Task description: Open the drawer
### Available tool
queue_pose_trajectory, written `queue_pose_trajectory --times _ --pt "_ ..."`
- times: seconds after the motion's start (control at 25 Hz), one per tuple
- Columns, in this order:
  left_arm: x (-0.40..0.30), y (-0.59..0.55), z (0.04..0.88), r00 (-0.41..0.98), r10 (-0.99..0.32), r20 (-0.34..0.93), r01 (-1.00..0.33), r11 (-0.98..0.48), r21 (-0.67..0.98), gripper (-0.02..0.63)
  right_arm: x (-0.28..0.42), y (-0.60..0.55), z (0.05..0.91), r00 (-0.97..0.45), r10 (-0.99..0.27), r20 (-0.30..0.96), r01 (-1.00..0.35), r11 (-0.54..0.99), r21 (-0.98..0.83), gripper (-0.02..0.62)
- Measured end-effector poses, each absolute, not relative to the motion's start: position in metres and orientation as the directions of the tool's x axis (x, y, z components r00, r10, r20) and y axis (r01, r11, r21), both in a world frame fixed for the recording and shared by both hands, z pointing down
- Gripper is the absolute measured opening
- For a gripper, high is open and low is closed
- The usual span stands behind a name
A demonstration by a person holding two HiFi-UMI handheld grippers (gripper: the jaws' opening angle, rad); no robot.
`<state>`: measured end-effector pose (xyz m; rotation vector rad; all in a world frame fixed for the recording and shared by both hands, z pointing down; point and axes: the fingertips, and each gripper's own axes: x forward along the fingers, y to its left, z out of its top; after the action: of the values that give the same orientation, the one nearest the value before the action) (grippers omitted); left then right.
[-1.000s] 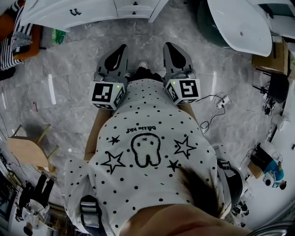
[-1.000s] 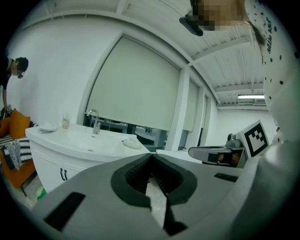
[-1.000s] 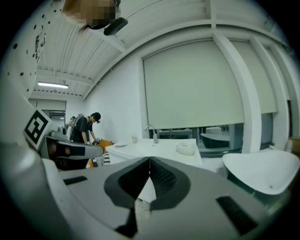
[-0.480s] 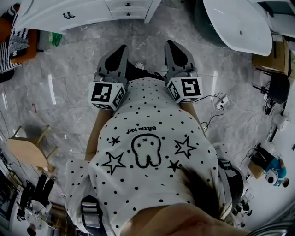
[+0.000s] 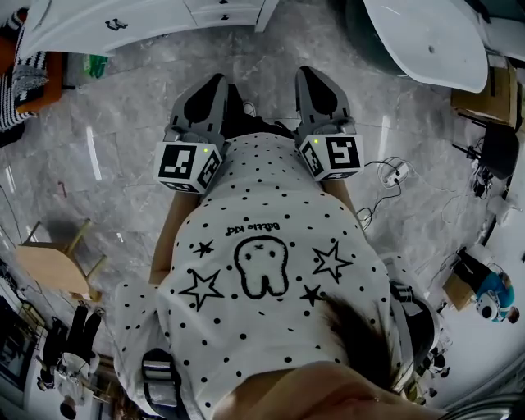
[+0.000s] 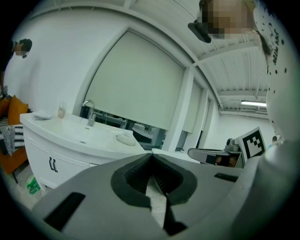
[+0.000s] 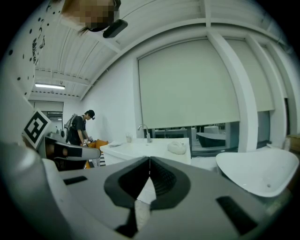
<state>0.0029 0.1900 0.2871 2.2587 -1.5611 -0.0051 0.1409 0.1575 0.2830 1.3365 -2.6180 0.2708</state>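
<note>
Head view puts the drawer at twelve o'clock, in the white cabinet, well apart from the left gripper and right gripper. Each has its jaws pressed together on nothing. This looks like the approach step. Next, one gripper must close in and spread its jaws for the handle.

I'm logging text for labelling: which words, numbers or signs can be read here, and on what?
On the shirt: a short line of print above the tooth drawing, too small to read.
Cubes on left gripper and right gripper: square black-and-white markers, no letters.
Nothing else is legible.
</note>
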Motion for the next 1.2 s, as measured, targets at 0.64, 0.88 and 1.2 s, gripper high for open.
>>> queue_pose_trajectory --times 0.64,0.88,1.2 --pt "-0.054 0.113 0.295 0.397 -0.890 0.225 -0.886 -0.308 0.346 0.005 0.086 0.086 0.294 -0.548 -0.785 0.288 -0.829 0.556 -0.061 0.014" --pt "-0.093 0.061 0.276 0.407 -0.894 0.187 -0.880 -0.329 0.343 0.005 0.055 0.045 0.282 -0.514 -0.808 0.288 -0.851 0.522 -0.054 0.014" --pt "-0.111 0.017 0.279 0.461 -0.867 0.187 -0.863 -0.390 0.321 0.005 0.040 0.009 0.283 -0.457 -0.841 0.291 -0.885 0.461 -0.057 0.014"
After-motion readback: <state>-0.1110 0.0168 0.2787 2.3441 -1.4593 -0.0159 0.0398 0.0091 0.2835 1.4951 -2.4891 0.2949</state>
